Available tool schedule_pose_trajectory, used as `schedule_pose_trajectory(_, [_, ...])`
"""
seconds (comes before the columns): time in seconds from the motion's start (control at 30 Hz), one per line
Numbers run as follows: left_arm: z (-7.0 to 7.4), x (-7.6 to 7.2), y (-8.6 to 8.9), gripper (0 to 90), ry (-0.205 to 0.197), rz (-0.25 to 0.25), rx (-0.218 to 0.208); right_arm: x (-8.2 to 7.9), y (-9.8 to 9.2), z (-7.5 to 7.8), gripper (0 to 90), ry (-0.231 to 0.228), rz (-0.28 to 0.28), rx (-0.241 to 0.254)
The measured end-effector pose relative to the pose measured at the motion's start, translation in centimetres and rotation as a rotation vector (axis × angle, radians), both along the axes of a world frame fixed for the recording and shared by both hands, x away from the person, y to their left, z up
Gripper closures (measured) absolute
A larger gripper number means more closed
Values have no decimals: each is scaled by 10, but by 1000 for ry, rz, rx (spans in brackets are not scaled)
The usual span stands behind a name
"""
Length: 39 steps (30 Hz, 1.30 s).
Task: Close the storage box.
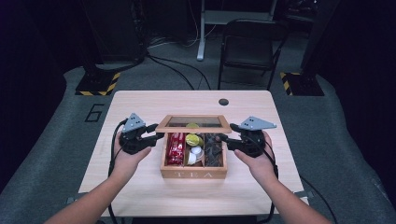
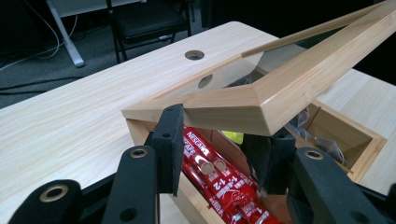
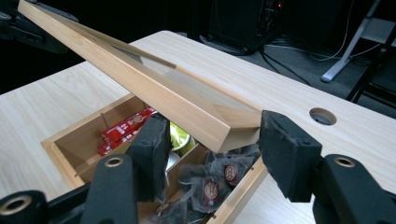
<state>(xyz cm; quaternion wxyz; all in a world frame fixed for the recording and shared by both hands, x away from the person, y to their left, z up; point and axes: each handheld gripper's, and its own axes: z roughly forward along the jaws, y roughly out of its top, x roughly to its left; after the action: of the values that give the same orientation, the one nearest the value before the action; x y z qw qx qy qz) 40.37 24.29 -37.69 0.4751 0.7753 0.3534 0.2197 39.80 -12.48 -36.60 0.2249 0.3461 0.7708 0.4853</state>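
High view: a wooden tea box point(image 1: 194, 173) sits at the middle of the light wooden table point(image 1: 140, 102), with "TEA" lettered on its front wall. Its glass-paned lid point(image 1: 193, 122) is raised, tilted up off the box. The left gripper point(image 1: 156, 136) meets the lid's left corner and the right gripper point(image 1: 223, 138) meets its right corner, each held in a hand.

In the left gripper view, the jaws stand apart on either side of the lid's mitred corner; the left jaw touches the frame's edge, and the other sits under the frame, contact unclear. In the right gripper view, the jaws are wide apart around the other corner, with a visible gap at the right jaw, so the grip is loose at best.

The box has three compartments. The left one holds red stick packets point(image 2: 219, 182) printed "NESCAFE" and "1+2". The middle one holds yellow-green pods point(image 1: 192, 139) and white capsules point(image 1: 195, 151). The right one holds clear-wrapped tea bags point(image 3: 212, 184) with small dark red round labels, too small to read.

A "6" point(image 1: 95, 112) is marked on the grey floor left of the table, and a dark folding chair point(image 1: 250, 46) stands beyond it.
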Motion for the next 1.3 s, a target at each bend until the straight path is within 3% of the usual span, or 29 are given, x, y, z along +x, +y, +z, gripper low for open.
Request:
schedule_pose_trajectory(0.37, [-15,-11,0,584,6,0,-4,-10,0,-12,435,-1,4,-20])
schedule_pose_trajectory(0.53, [-23,-16,-1,583,-11,-2,11,-15,0,-19,430,-4,7,-28])
schedule_pose_trajectory(1.3, [-61,-31,1,557,37,-18,9,-29,2,-55,414,27,9,-90])
